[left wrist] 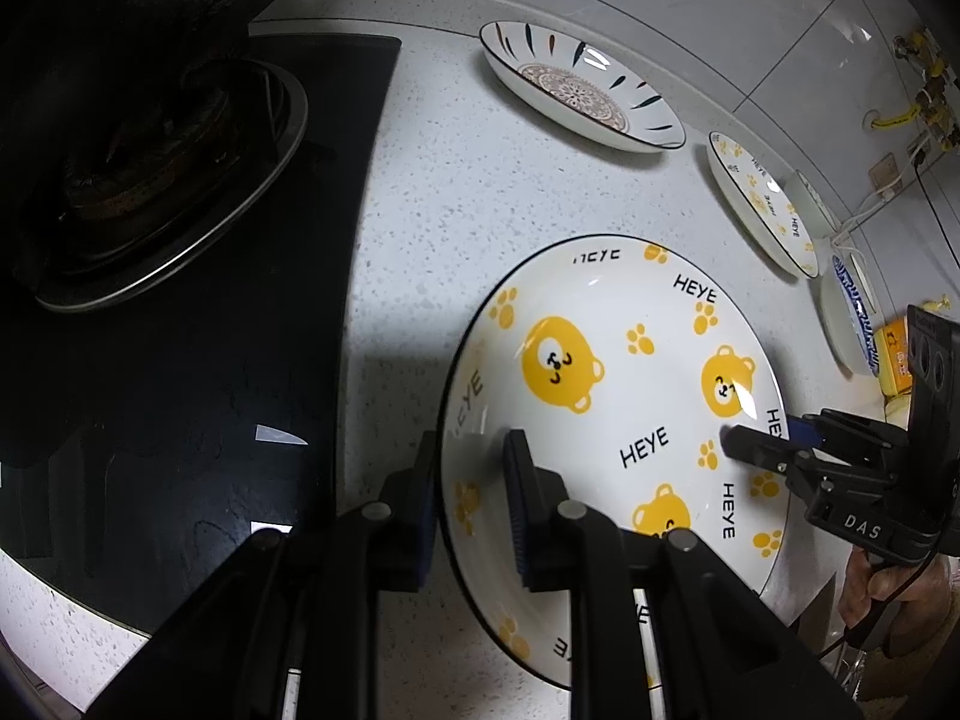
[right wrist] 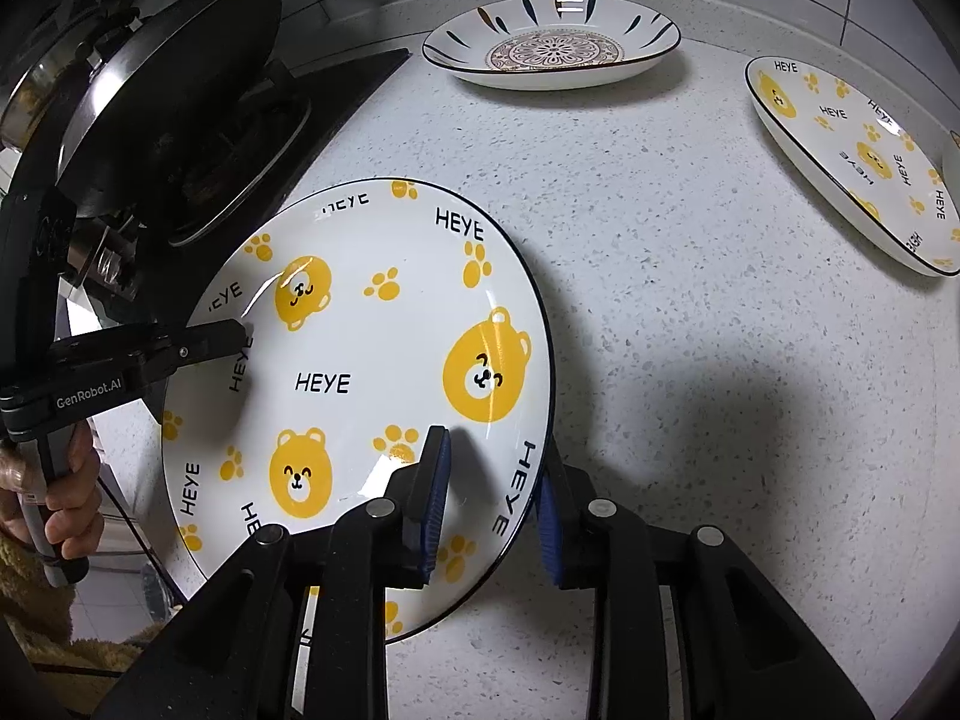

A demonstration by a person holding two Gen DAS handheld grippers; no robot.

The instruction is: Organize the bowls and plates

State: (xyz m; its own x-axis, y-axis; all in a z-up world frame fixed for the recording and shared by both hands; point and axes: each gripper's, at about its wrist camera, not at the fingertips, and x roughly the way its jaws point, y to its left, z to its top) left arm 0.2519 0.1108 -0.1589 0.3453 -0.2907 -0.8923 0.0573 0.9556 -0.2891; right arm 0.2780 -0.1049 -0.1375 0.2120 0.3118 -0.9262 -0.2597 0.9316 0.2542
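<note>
The bear plate (right wrist: 384, 360) sits between both grippers, lifted and tilted over the speckled surface (right wrist: 690, 360), just beside the stove (left wrist: 180, 300). The left gripper (left wrist: 471, 516) pinches its left rim, 1 finger over and 1 under; the right gripper (right wrist: 492, 510) clamps the opposite rim likewise. Open room lies to the right and ahead, toward the second bear plate (right wrist: 852, 162) and the patterned plate (right wrist: 552, 48), a likely stacking spot. The stove side is tight.
</note>
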